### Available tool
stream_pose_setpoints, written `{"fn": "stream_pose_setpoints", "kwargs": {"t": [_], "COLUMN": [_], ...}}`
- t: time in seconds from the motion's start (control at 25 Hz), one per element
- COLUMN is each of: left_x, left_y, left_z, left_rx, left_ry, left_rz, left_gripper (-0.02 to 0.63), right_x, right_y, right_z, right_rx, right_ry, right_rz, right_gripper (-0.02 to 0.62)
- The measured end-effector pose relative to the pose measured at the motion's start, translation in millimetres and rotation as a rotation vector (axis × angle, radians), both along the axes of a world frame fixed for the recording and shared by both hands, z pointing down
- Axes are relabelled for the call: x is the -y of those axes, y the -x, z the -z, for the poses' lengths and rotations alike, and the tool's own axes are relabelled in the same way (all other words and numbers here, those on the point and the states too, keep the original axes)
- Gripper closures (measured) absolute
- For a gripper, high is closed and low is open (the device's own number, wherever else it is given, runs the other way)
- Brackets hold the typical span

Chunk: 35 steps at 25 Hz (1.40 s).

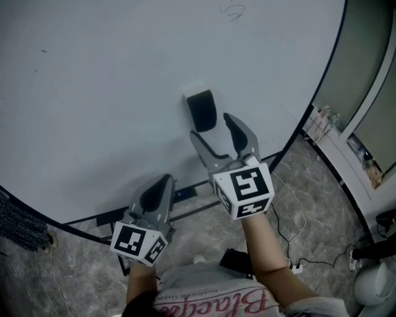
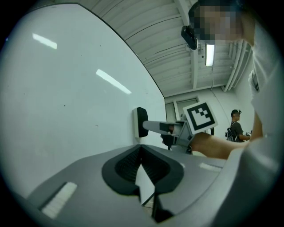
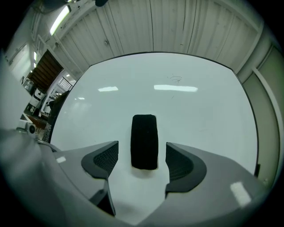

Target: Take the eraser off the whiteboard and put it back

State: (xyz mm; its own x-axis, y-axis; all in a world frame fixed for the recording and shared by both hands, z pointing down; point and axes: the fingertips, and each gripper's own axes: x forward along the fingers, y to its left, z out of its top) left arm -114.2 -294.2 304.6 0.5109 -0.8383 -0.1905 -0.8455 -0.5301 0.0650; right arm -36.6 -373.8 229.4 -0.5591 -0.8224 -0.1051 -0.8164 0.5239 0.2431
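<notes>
A black eraser (image 1: 203,111) with a white backing sticks upright on the whiteboard (image 1: 93,93). My right gripper (image 1: 213,131) is open just short of it, its jaws standing either side of the eraser's lower end without touching. In the right gripper view the eraser (image 3: 144,142) stands between and a little beyond the two dark pads (image 3: 103,160). The left gripper (image 1: 162,186) is shut and empty, lower and to the left near the board's bottom edge. From the left gripper view I see the eraser (image 2: 141,122) side-on, with the right gripper (image 2: 153,126) level with it.
A small pen scribble (image 1: 233,11) marks the board's top. Below the board are its dark stand bars (image 1: 185,204), a marbled floor, cables and a power strip (image 1: 296,267). A white shelf (image 1: 334,142) stands at the right. A person (image 2: 235,126) stands far off.
</notes>
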Motion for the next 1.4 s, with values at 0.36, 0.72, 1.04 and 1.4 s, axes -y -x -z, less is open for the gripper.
{"fn": "stream_pose_setpoints", "kwargs": {"t": [0.36,0.72,1.04,1.4], "left_x": [4.5,6.6,5.6,1.3], "left_y": [-2.7,-6.7,-11.4,-17.5], "left_z": [0.0,-1.3,-5.0,-6.8], "left_rx": [-0.006,-0.008,0.002,0.011], "left_ry": [-0.003,0.001,0.015,0.022], "left_rz": [-0.017,-0.047,-0.062,-0.068], "left_gripper": [0.609,0.609,0.609,0.609], "right_x": [-46.1,-71.8,-74.7,-73.9], "right_y": [-2.5,3.1,-0.8,-8.8], "right_z": [-36.5,-74.6,-88.0,-89.3], "right_rx": [-0.063,-0.011,0.009,0.066], "right_ry": [0.039,0.118,0.151,0.188], "right_rz": [-0.027,-0.022,-0.024,-0.015], "right_gripper": [0.437,0.594,0.595,0.595]}}
